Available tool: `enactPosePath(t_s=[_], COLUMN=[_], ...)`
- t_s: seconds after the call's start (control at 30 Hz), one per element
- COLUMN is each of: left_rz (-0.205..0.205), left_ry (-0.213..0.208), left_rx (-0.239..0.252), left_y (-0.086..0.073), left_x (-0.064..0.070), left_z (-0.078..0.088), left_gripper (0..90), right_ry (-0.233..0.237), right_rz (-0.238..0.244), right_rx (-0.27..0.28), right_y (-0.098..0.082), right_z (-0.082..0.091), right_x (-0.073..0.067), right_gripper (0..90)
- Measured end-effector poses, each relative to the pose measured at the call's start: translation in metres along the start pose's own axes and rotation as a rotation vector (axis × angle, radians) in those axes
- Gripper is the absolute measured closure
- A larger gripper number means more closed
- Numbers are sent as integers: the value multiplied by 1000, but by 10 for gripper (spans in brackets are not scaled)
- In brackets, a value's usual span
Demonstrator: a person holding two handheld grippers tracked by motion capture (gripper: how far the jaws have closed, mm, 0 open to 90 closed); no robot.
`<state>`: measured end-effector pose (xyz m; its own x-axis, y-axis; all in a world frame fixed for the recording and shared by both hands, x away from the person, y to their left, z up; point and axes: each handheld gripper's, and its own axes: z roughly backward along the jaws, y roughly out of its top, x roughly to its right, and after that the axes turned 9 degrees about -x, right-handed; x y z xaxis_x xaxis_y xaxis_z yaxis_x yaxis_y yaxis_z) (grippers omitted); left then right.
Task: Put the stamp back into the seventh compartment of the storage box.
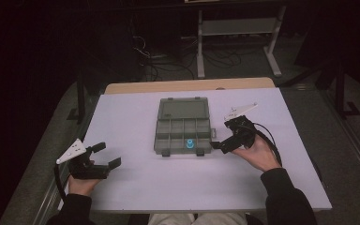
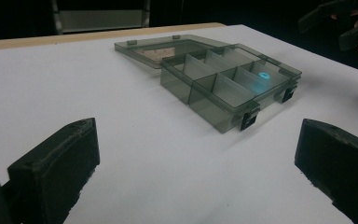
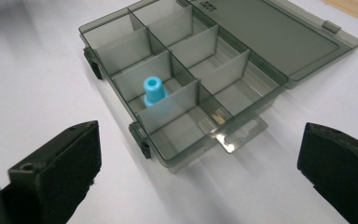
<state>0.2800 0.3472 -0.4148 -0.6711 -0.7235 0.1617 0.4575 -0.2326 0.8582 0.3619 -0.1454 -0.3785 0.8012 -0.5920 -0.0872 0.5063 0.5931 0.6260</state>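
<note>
A grey see-through compartment box lies at the middle of the white table, its lid folded flat on the far side. A small blue plug stands in a near-row compartment. My left gripper rests open at the near left, well clear of the box, jaws wide and empty. My right gripper hovers open just off the box's near right corner. In the right gripper view the blue plug and the box lie ahead of the empty jaws.
A wooden strip borders the table's far edge. Beyond it, a white metal frame and loose cables sit on the dark floor. Bare white tabletop surrounds the box. A clear tab sticks out from the box's side.
</note>
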Motion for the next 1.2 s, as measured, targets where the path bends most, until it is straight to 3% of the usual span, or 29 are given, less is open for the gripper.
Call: enactPosePath(t_s=[0.77,1.2], left_rz=[2,0], left_ry=[8,7], left_rx=[2,1], left_y=[0,0], left_x=[-1,-1], left_z=[2,1], left_gripper=[0,0], right_ry=[-24,-38], right_rz=[-56,-90], right_rx=[85,135], right_y=[-29,-58], right_z=[20,25], right_x=[13,19], right_gripper=[0,0])
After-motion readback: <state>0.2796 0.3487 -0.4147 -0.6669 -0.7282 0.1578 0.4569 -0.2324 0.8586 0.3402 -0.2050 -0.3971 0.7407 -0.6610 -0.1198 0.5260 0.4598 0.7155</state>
